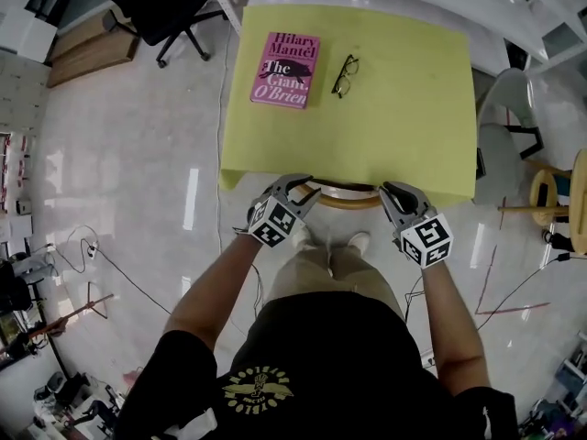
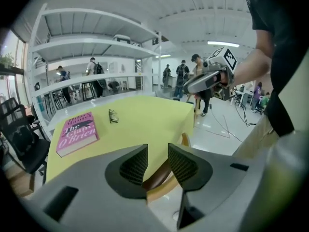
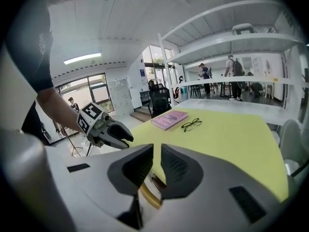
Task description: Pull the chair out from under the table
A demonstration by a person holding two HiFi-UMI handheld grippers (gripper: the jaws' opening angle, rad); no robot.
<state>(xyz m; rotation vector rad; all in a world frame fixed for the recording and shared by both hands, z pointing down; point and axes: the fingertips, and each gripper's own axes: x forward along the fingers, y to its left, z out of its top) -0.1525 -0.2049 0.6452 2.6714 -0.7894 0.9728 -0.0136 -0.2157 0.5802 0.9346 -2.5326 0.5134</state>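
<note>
Chair (image 1: 344, 198) under table (image 1: 404, 108) edge, floor (image 1: 138, 154) around

The head view looks almost straight down from high above the yellow table (image 1: 404, 108), in the upper middle of the frame. Both gripper views sit low and close, probably by its near edge, looking across it. All three show the pink book (image 1: 286, 69) and glasses (image 1: 345, 74).

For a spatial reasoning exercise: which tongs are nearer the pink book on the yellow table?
Left. The left tongs hover at the table's near edge, in line with the book; the right tongs are farther along that edge, beyond the glasses.
</note>
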